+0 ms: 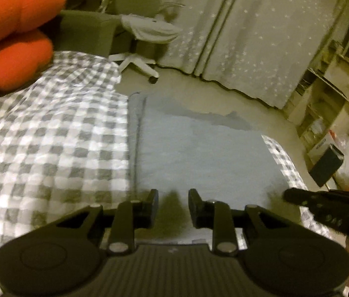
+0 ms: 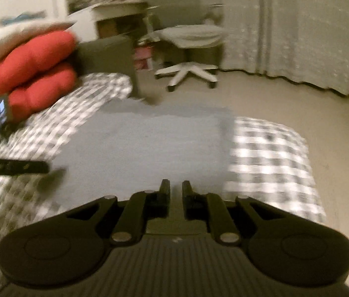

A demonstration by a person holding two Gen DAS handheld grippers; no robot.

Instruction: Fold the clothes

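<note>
A grey-blue garment (image 1: pixel 199 153) lies flat as a rough rectangle on the checkered bedspread (image 1: pixel 51 148), its far edge hanging toward the floor. In the left wrist view my left gripper (image 1: pixel 173 199) hovers over the garment's near edge, open, with nothing between its fingers. My right gripper (image 1: pixel 322 205) comes in from the right, beside the garment's near right corner. In the right wrist view the garment (image 2: pixel 144 143) fills the middle. There my right gripper (image 2: pixel 175 189) stands over its near edge with the jaws a narrow gap apart and empty. My left gripper (image 2: pixel 13 167) shows as a dark bar at the left.
Red cushions (image 1: pixel 13 37) are stacked at the bed's far left, with a white pillow (image 2: pixel 21 39) on top. A white office chair (image 2: pixel 186 57) stands on the floor (image 2: pixel 298 104) beyond the bed. Curtains (image 1: pixel 261 37) hang behind. Shelves (image 1: pixel 335 94) and a dark box (image 1: pixel 326 164) are at the right.
</note>
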